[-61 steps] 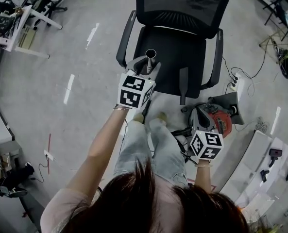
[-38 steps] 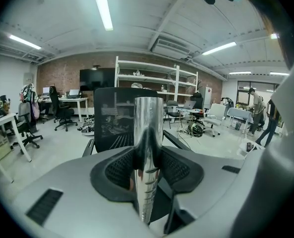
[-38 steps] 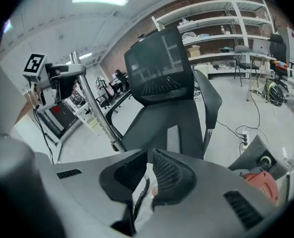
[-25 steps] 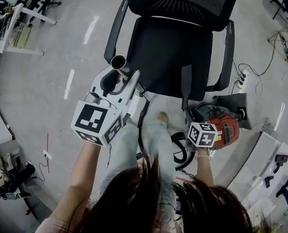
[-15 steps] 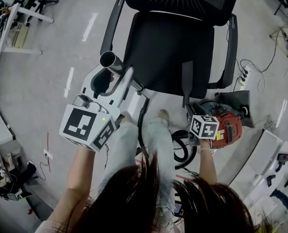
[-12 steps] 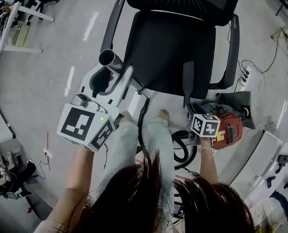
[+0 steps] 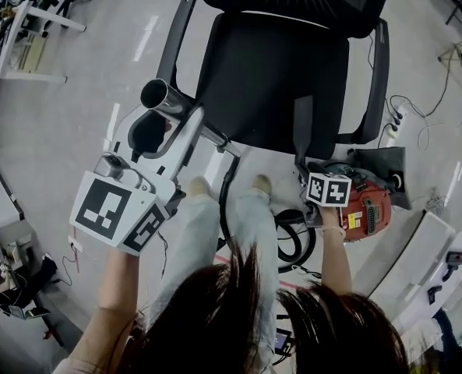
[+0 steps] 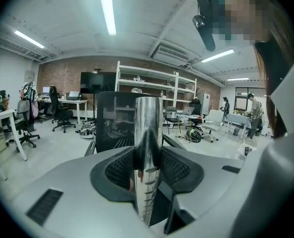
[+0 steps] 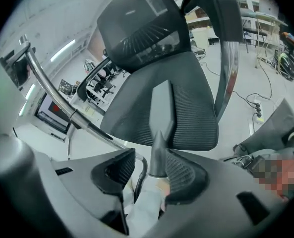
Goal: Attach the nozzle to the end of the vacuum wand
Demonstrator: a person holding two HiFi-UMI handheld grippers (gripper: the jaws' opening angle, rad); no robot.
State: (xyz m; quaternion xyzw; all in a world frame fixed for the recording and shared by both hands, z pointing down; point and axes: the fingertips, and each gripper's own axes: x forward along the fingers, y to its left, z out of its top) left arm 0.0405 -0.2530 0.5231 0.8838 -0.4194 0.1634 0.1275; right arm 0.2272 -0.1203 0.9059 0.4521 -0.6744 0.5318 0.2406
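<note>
Filling the upper half of the head view, a black mesh office chair (image 7: 273,68) faces the person. On the floor beside its right front corner sits a red vacuum canister (image 7: 365,209), with a black hose (image 7: 224,209) coiling from it between the person's legs.

At the chair's left front corner is the chrome vacuum wand (image 7: 162,97), its open end pointing up and away. The left gripper (image 7: 168,127) is clamped on the wand. In the left gripper view the tube (image 8: 147,133) runs straight up between the two dark pads, which press on it from both sides.

The dark, flat-tipped nozzle (image 7: 301,127) lies lengthwise on the seat near its right edge, well apart from the wand's end. The right gripper (image 7: 307,171) is low at the seat's front edge, directly behind the nozzle. In the right gripper view its jaws have just been opening and stand wide, with the nozzle's round near end (image 9: 158,148) between them. A clear gap shows at the left pad (image 9: 118,168), and the right pad (image 9: 182,172) is just beside the nozzle, so it is not gripped.

Counted here: one chair, one canister, one hose, one wand, two grippers, one nozzle.
</note>
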